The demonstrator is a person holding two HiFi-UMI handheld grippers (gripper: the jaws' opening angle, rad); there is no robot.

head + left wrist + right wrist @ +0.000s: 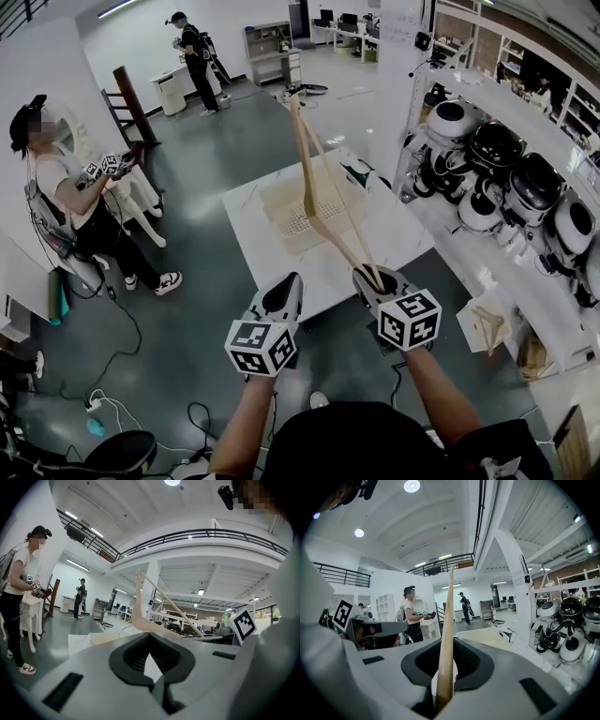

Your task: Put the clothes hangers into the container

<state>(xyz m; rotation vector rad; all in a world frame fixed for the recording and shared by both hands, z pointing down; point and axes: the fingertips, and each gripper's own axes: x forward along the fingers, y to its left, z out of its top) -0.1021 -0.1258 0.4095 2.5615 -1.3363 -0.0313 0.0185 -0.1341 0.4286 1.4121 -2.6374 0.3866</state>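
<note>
Hanger work is at mid-air here: the right gripper (pixel 379 279) holds a pale wooden clothes hanger (pixel 313 184) by its lower end, and the right gripper view shows the jaws pinching the wood, which runs straight up between their black pads as a thin edge-on strip (pixel 447 630). In the head view the hanger slants up and away from the person, its two arms spreading from the grip, and it crosses in front of the beige perforated plastic container (pixel 284 223) without lying in it. That container sits on the white rectangular surface (pixel 382 246) ahead of both grippers, towards its far left part. The left gripper (pixel 279 298) hangs just left of the right one, near the surface's near edge; in the left gripper view its jaws (pixel 151 663) are pressed together with nothing between them, and the raised hanger (pixel 139 616) shows beyond them. A white shelf with round black-and-white devices (pixel 495 157) runs along the right. A person in a white shirt (pixel 64 192) stands at the left beside a white chair, holding marked grippers, and another person in dark clothes (pixel 197 58) stands far off across the grey floor.
</note>
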